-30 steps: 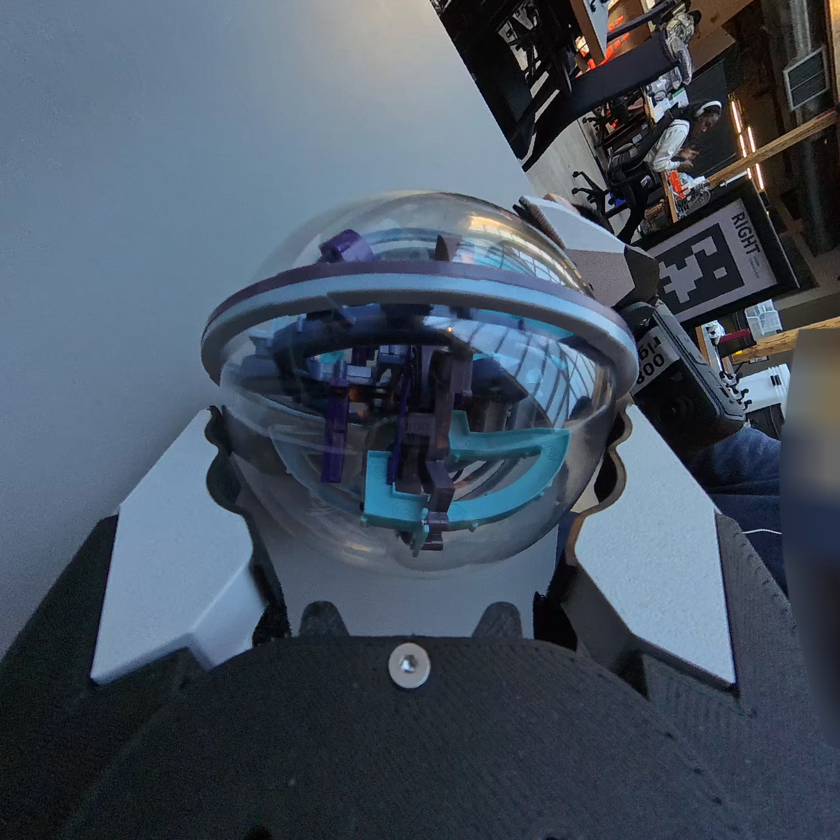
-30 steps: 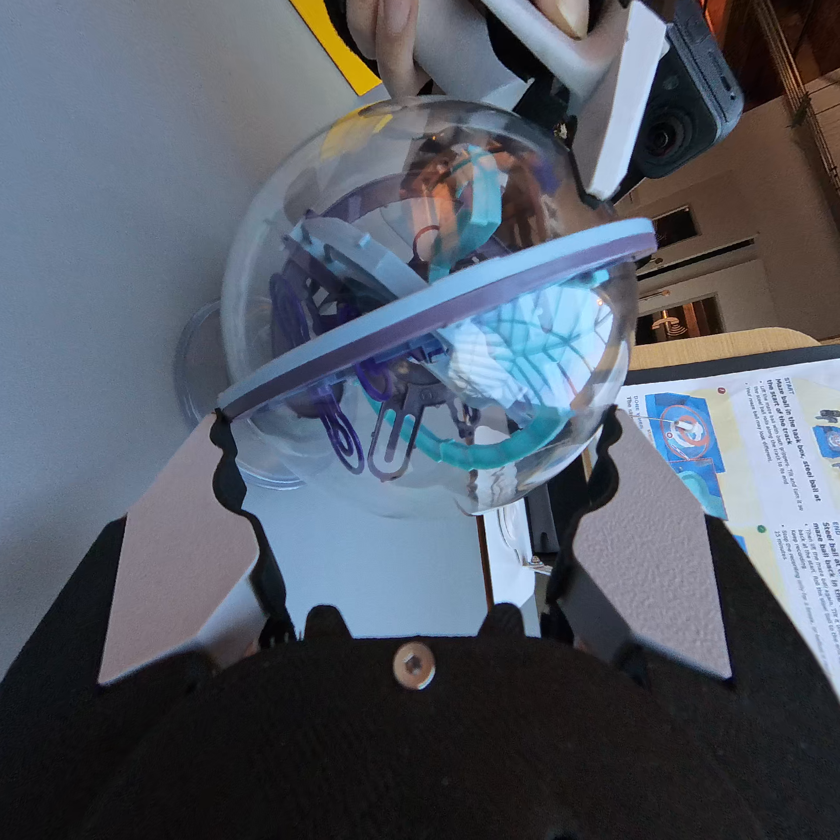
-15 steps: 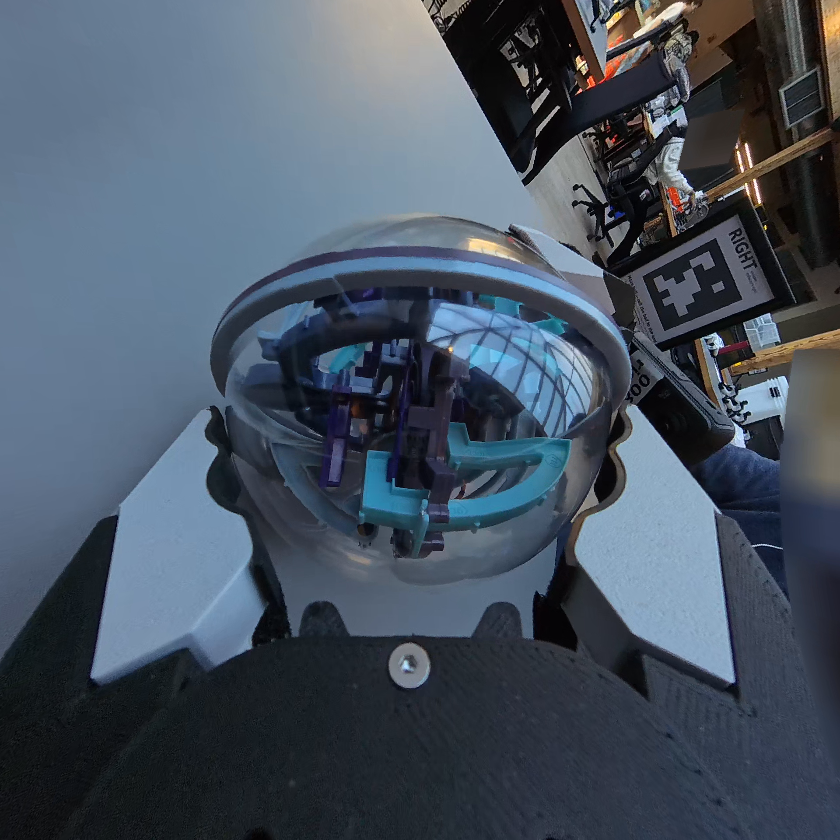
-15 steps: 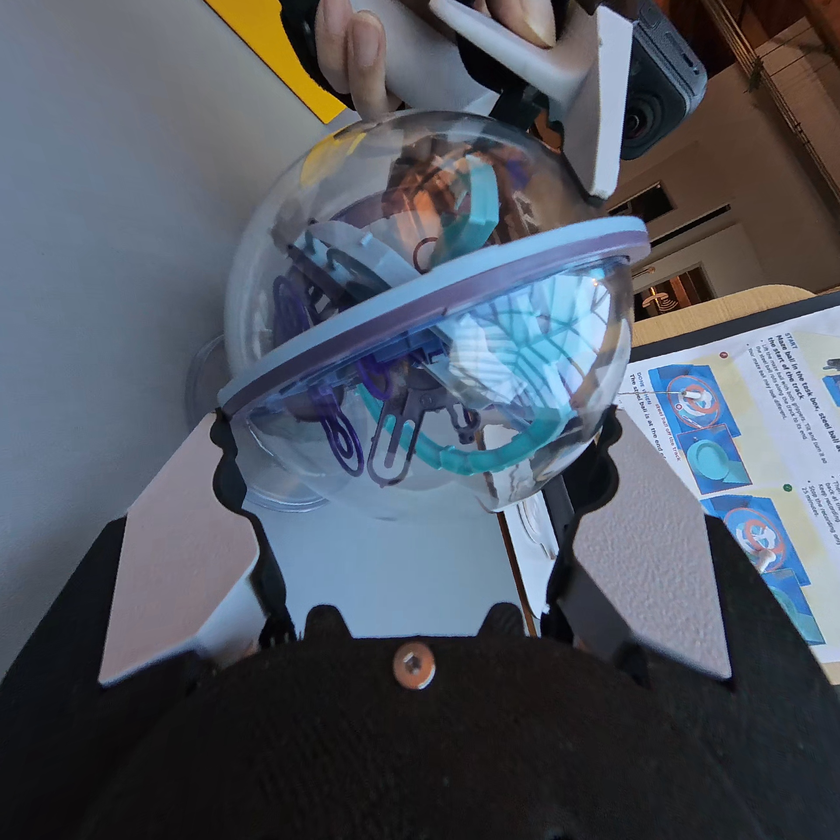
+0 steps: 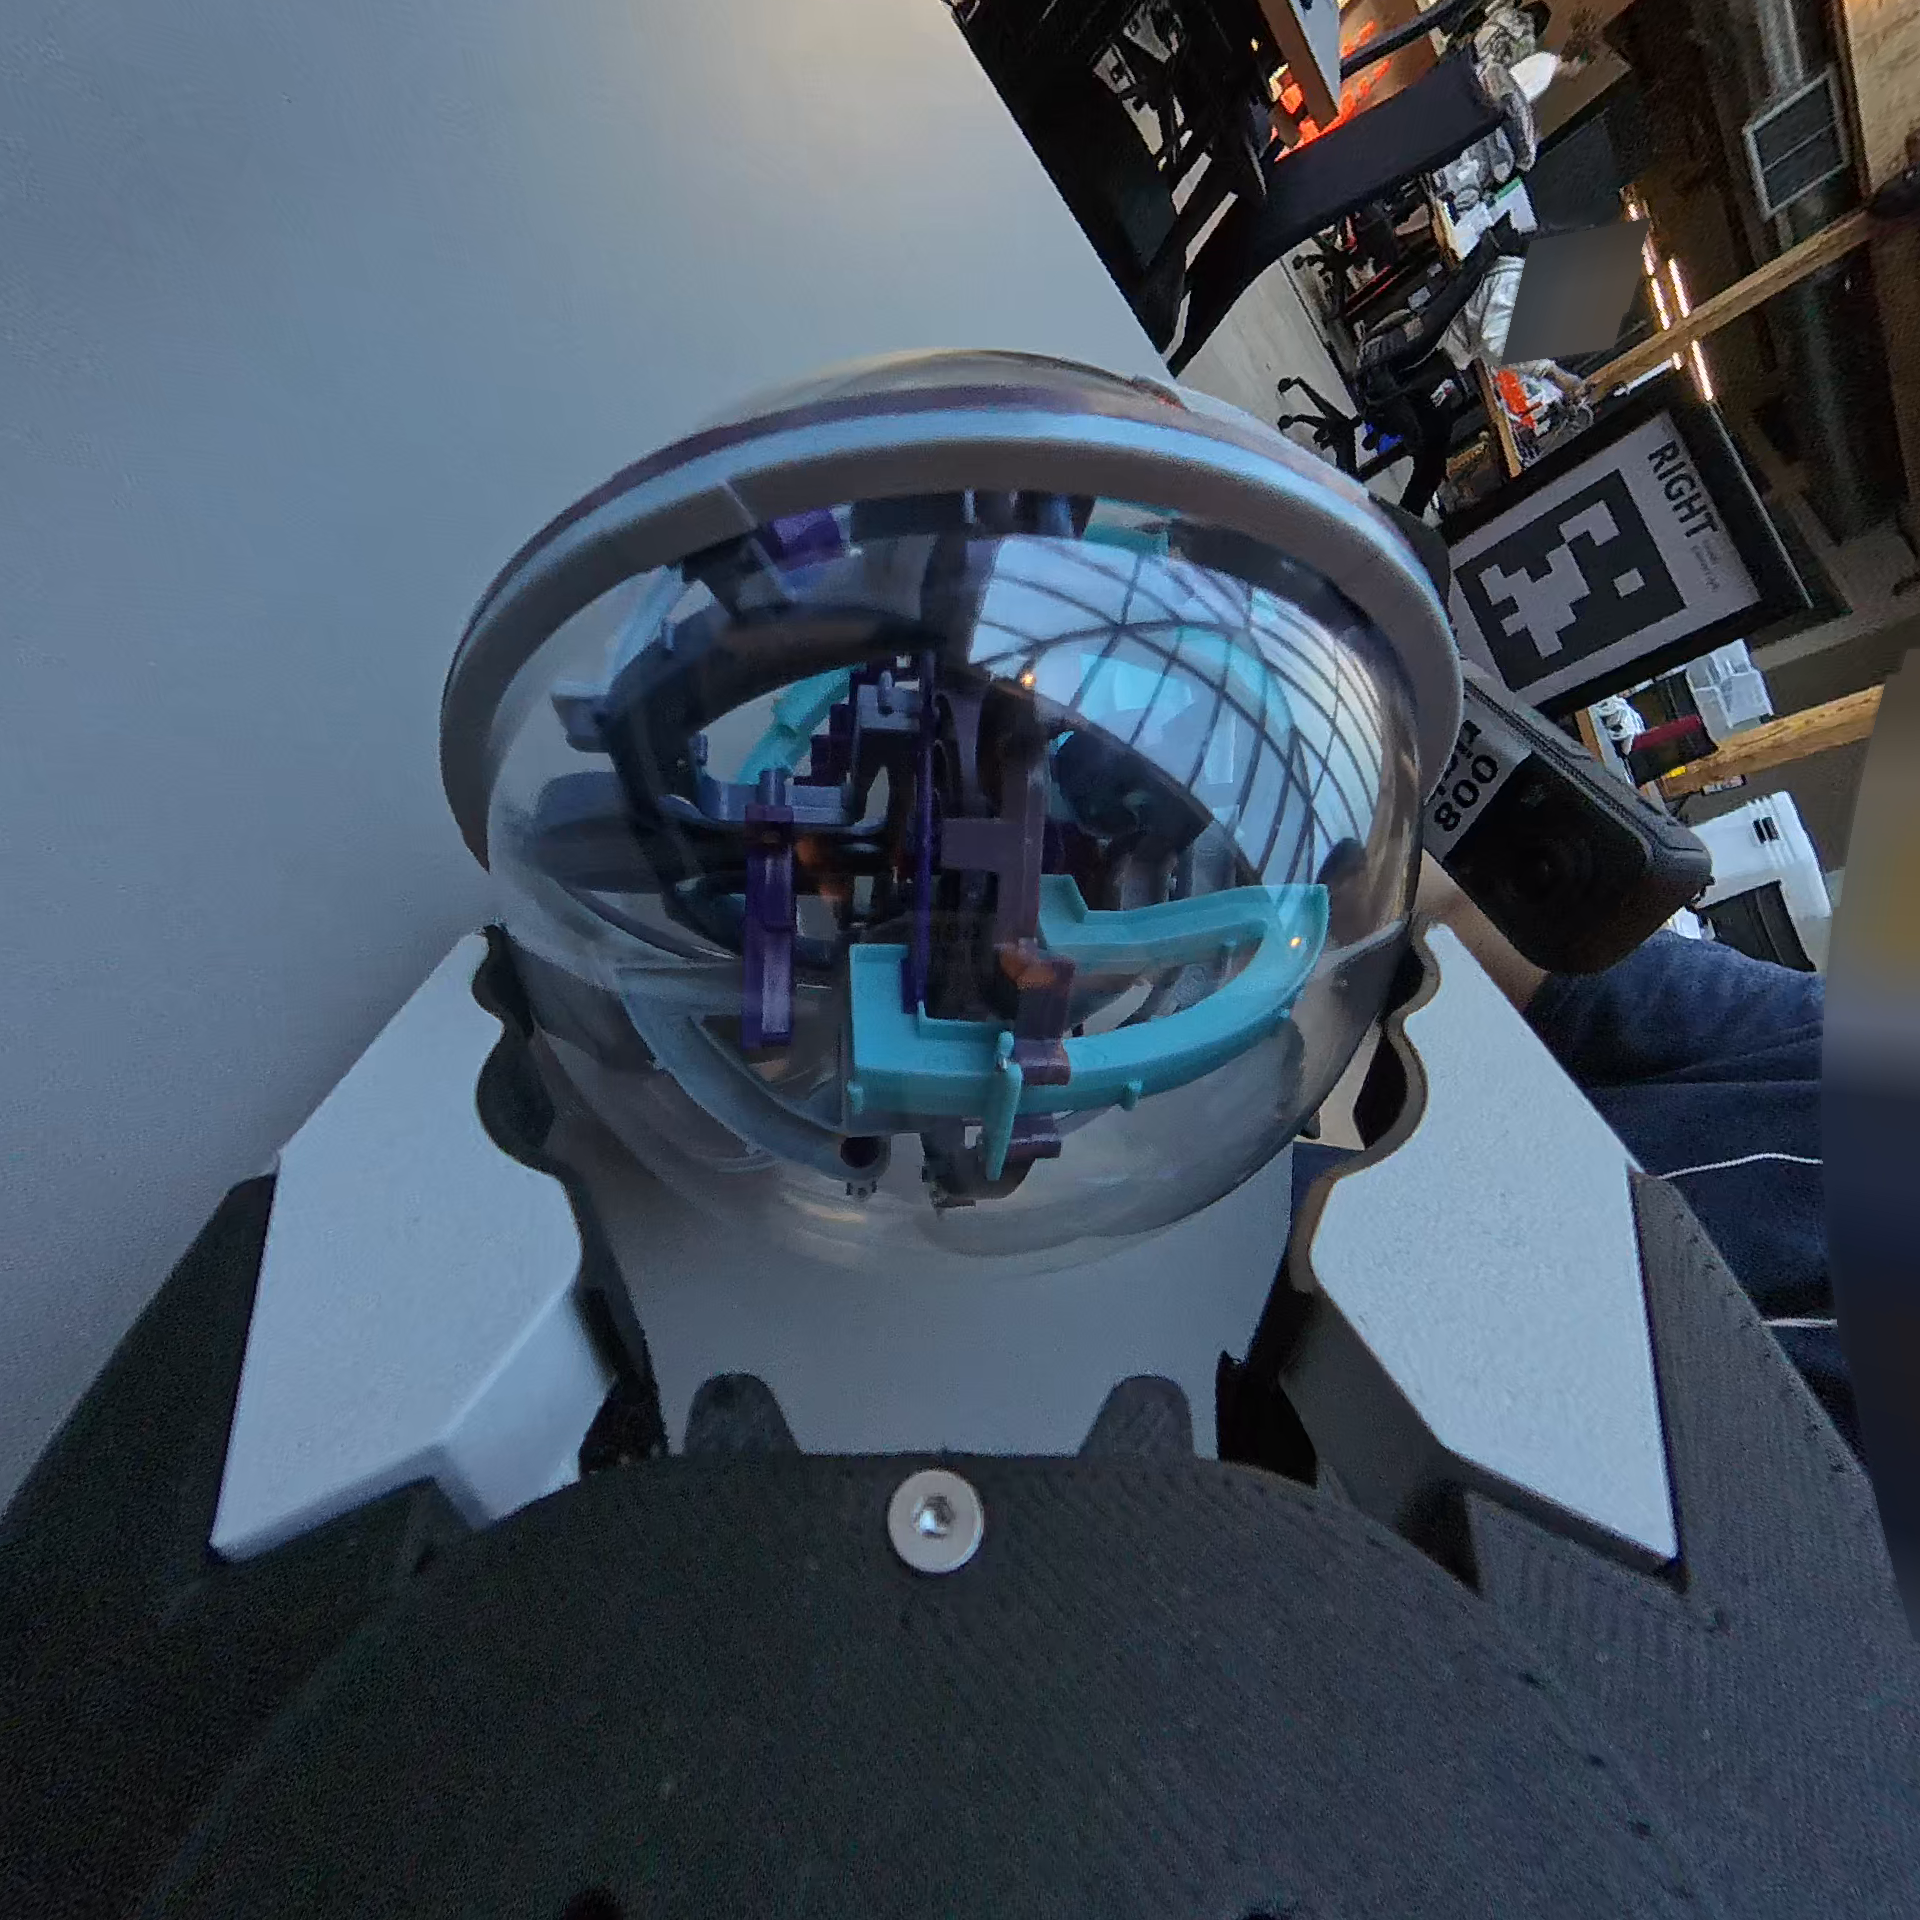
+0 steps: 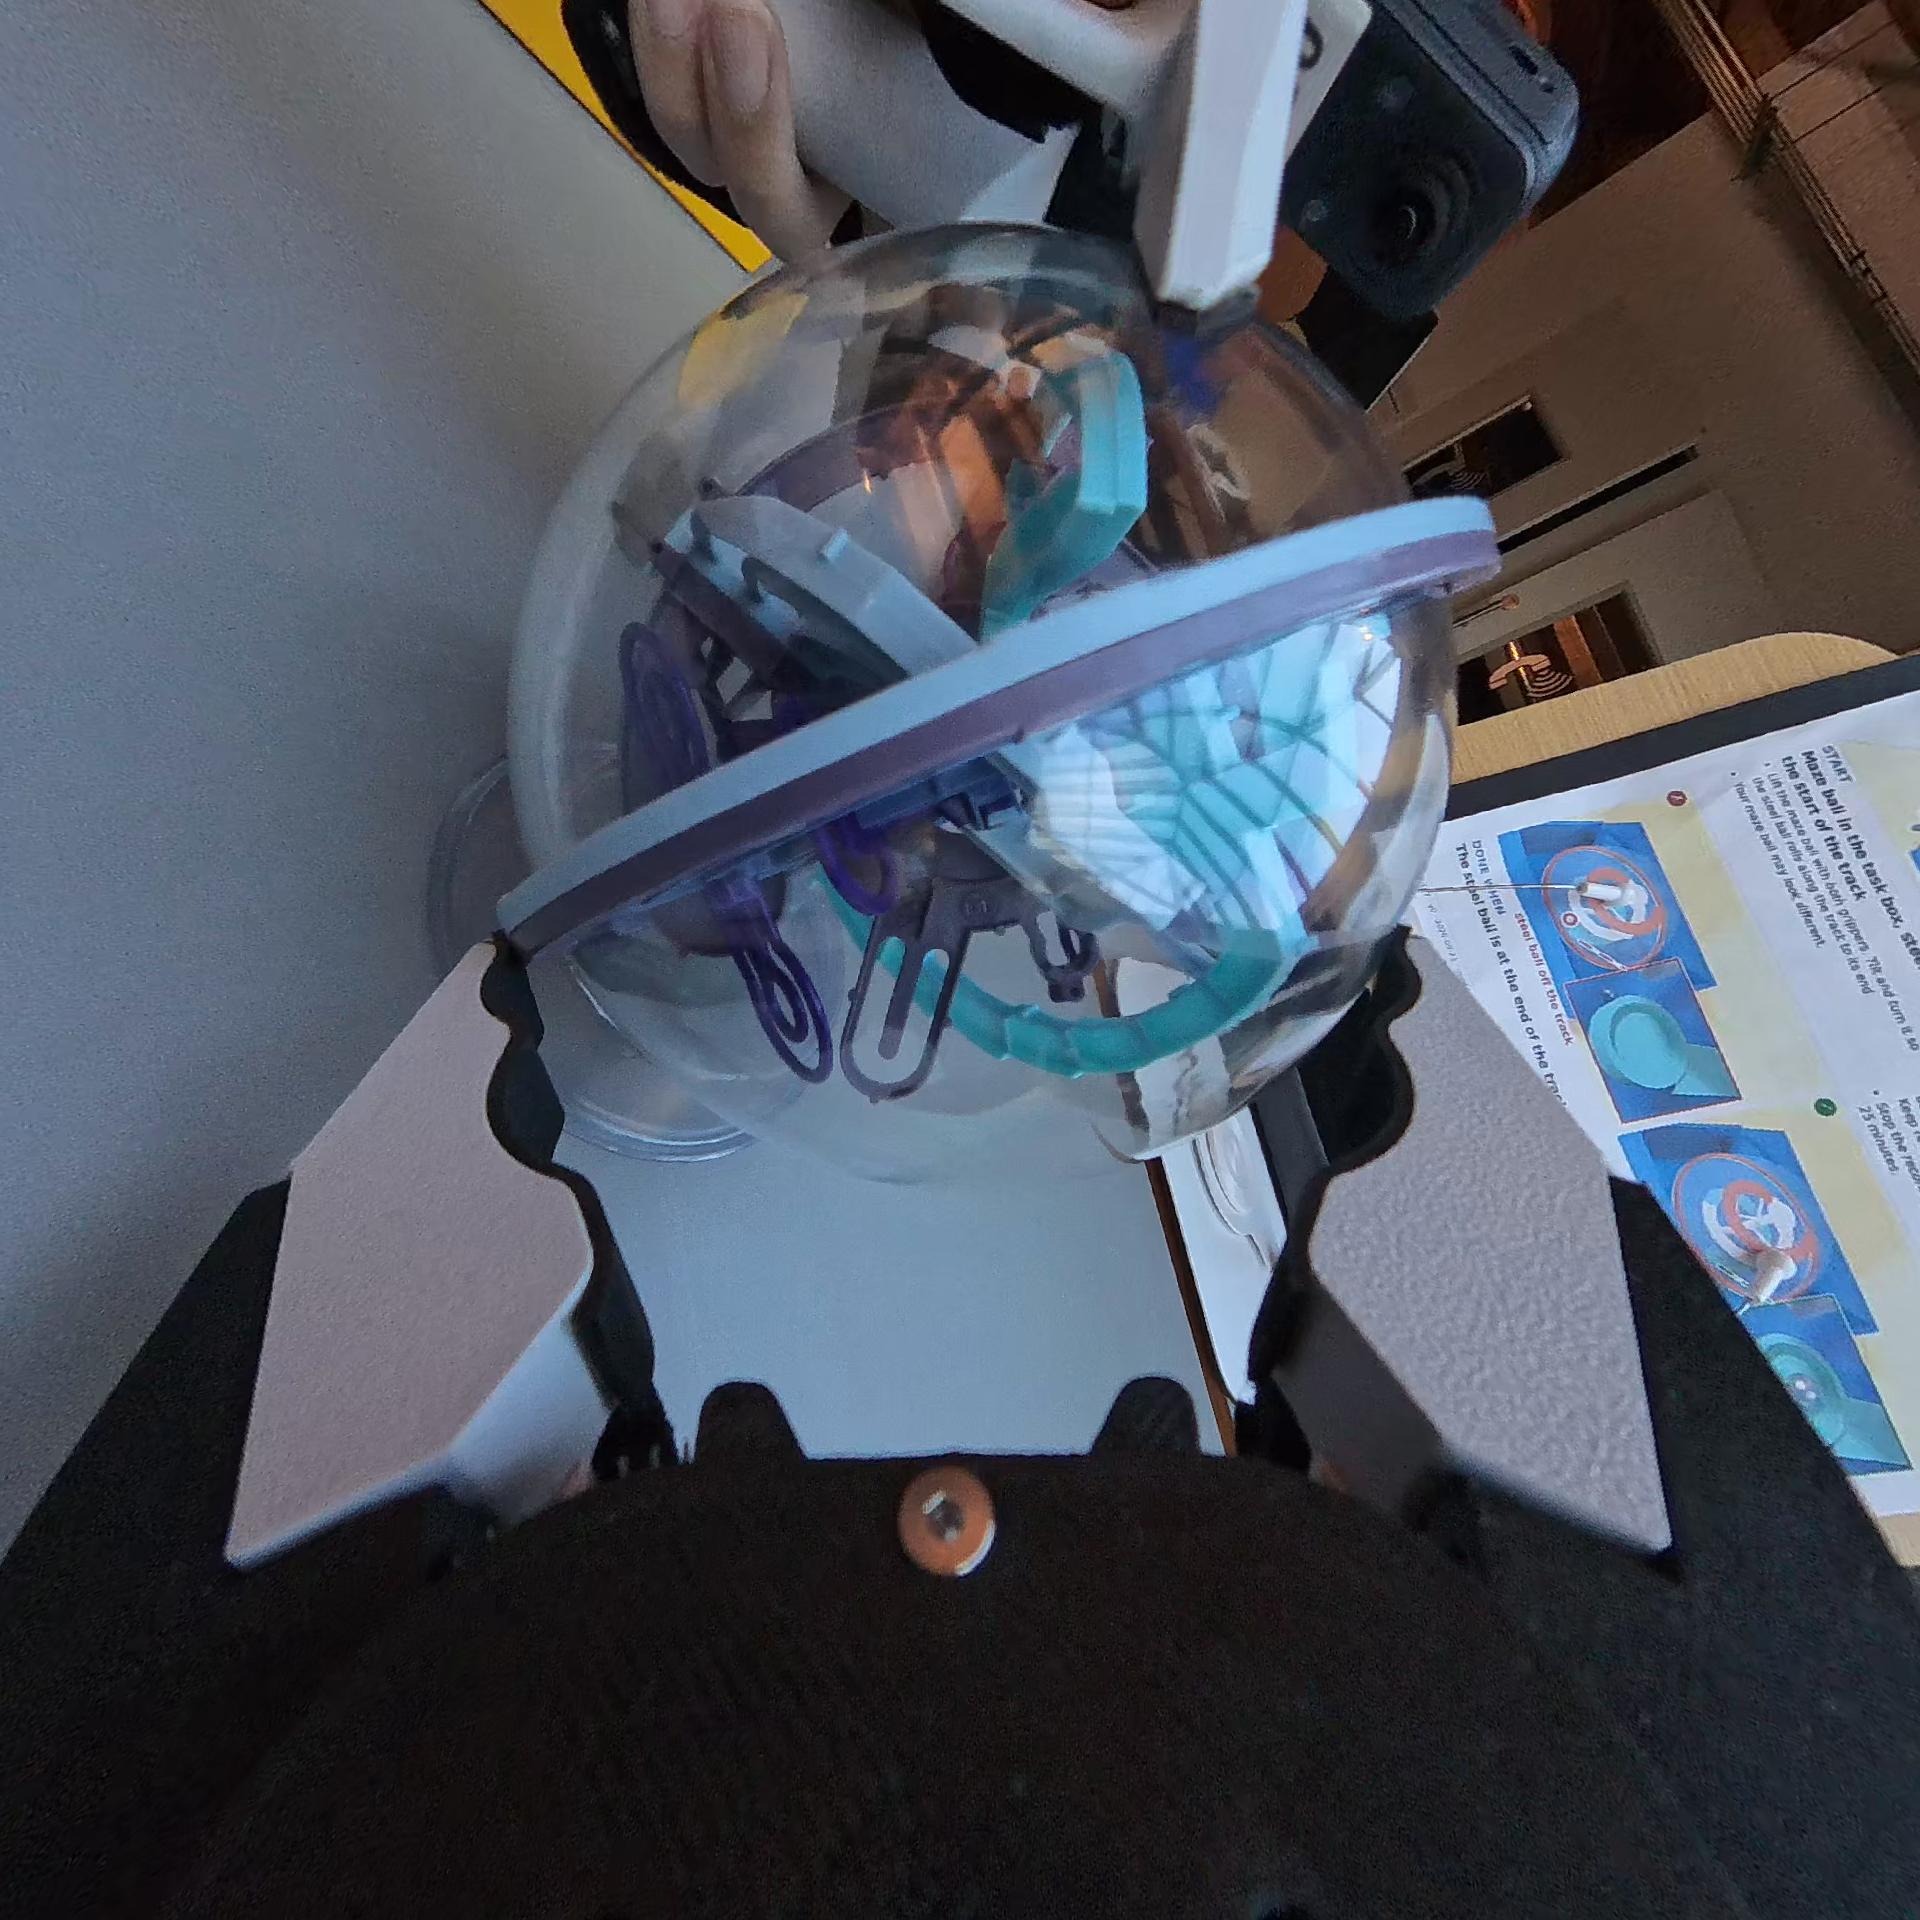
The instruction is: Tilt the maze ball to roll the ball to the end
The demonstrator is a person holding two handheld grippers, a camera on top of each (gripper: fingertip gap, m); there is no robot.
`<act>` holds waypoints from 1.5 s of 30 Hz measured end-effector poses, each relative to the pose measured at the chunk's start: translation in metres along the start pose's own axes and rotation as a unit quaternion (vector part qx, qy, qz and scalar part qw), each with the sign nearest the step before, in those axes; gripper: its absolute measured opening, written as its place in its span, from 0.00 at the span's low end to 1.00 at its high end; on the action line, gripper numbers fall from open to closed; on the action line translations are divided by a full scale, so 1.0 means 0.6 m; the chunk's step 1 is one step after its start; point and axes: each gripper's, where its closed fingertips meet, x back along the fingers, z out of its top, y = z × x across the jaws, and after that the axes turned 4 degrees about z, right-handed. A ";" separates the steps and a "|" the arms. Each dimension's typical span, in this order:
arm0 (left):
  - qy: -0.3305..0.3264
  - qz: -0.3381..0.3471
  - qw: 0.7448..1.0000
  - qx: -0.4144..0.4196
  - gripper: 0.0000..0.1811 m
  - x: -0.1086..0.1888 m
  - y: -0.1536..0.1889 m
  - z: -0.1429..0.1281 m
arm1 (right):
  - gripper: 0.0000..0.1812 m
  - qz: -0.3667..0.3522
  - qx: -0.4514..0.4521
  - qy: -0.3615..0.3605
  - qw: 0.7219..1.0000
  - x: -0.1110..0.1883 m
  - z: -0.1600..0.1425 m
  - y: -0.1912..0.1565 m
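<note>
Clear plastic, with teal and purple tracks inside, the maze ball [image 5: 945, 790] sits up off the worktop [image 6: 260, 520] between your two tools, so you can tip it any way you like. Your left tool [image 5: 940, 1039] and right tool [image 6: 945, 1039] each squeeze it from opposite sides. I cannot find the little ball inside, and a paper sheet [image 6: 1714, 987] lies just beside, not blocking you.

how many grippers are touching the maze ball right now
2. The left gripper clamps the maze ball from one side; the right gripper clamps it from the opposite side.
</note>
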 end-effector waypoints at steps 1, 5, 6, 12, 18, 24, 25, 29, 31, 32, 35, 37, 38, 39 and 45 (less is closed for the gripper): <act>-0.001 -0.001 1.000 -0.003 0.87 0.000 0.000 -0.004 | 0.85 0.001 -0.001 -0.001 1.000 0.000 -0.001 0.000; 0.005 -0.008 1.000 -0.013 0.86 -0.001 0.000 -0.022 | 0.85 0.001 -0.003 -0.001 1.000 0.000 -0.002 0.000; 0.010 -0.008 1.000 -0.018 0.86 -0.002 0.000 -0.026 | 0.85 0.001 -0.004 -0.002 1.000 0.000 -0.002 0.000; 0.043 0.004 0.997 -0.071 0.84 -0.012 -0.006 -0.050 | 0.85 0.003 -0.009 -0.001 1.000 0.000 -0.004 0.000; 0.103 0.022 0.985 -0.136 0.83 -0.024 -0.017 -0.056 | 0.85 0.002 -0.015 0.002 1.000 0.000 -0.004 0.000; 0.160 0.036 0.975 -0.150 0.84 -0.034 -0.019 -0.047 | 0.85 0.001 -0.025 0.003 1.000 0.000 -0.007 0.002; 0.168 0.035 0.974 -0.147 0.84 -0.035 -0.018 -0.045 | 0.85 0.001 -0.027 0.003 1.000 0.000 -0.008 0.002; 0.185 0.033 0.973 -0.133 0.86 -0.036 -0.016 -0.038 | 0.85 -0.001 -0.029 0.003 1.000 0.000 -0.008 0.002; 0.187 0.037 0.973 -0.132 0.86 -0.036 -0.016 -0.037 | 0.85 -0.001 -0.031 0.001 1.000 0.000 -0.009 0.003; 0.187 0.037 0.973 -0.132 0.86 -0.036 -0.016 -0.037 | 0.85 -0.001 -0.031 0.002 1.000 0.000 -0.009 0.003; 0.188 0.035 0.973 -0.132 0.86 -0.035 -0.015 -0.038 | 0.85 -0.002 -0.027 0.002 1.000 0.000 -0.009 0.002; 0.190 0.032 0.973 -0.130 0.86 -0.034 -0.015 -0.037 | 0.85 0.000 -0.025 0.001 1.000 0.000 -0.009 0.003; 0.191 0.029 0.973 -0.128 0.86 -0.033 -0.014 -0.037 | 0.85 0.000 -0.022 -0.001 1.000 0.000 -0.010 0.003; 0.192 0.028 0.973 -0.127 0.86 -0.032 -0.014 -0.037 | 0.85 0.001 -0.017 -0.006 1.000 0.000 -0.012 0.003; 0.192 0.026 0.973 -0.125 0.85 -0.032 -0.014 -0.037 | 0.83 0.002 0.016 -0.025 1.000 0.001 -0.022 0.007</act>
